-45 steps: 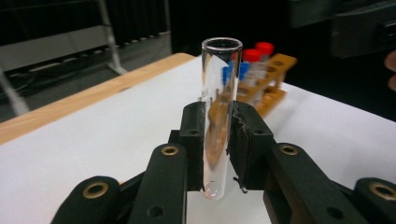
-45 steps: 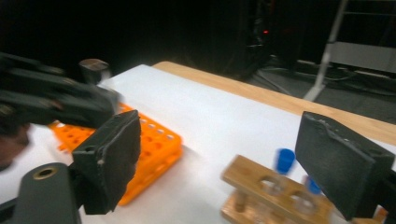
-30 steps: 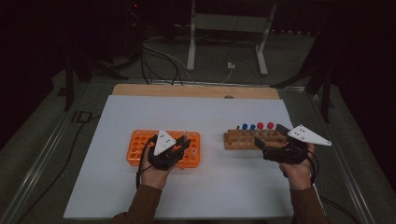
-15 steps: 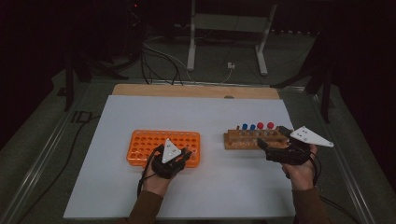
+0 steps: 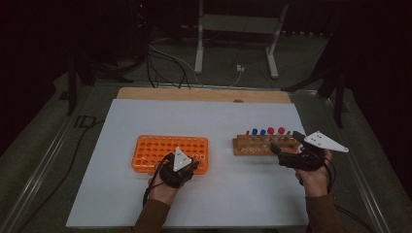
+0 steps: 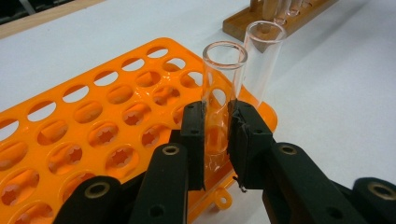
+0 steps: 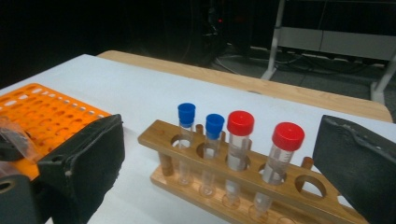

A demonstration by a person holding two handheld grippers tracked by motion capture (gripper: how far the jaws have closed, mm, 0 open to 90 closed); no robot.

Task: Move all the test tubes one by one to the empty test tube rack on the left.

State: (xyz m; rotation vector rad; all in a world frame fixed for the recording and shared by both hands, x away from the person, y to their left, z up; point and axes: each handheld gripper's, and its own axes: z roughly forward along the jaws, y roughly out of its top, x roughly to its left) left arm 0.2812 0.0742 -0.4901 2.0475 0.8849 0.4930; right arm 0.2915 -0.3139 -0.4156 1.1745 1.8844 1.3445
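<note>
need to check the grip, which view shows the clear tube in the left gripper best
The left gripper view: the clear tube stands upright between the left gripper's pads, over the orange rack. In the high view the left gripper covers it. The right gripper view catches a blurred bit at its left edge.

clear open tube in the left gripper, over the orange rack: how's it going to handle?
The clear tube looks smooth and thin-walled, so probably slippery and crackable if squeezed hard. Empty and uncapped, likely very light. Round-bodied, so it would probably roll if dropped beside the orange rack.
</note>
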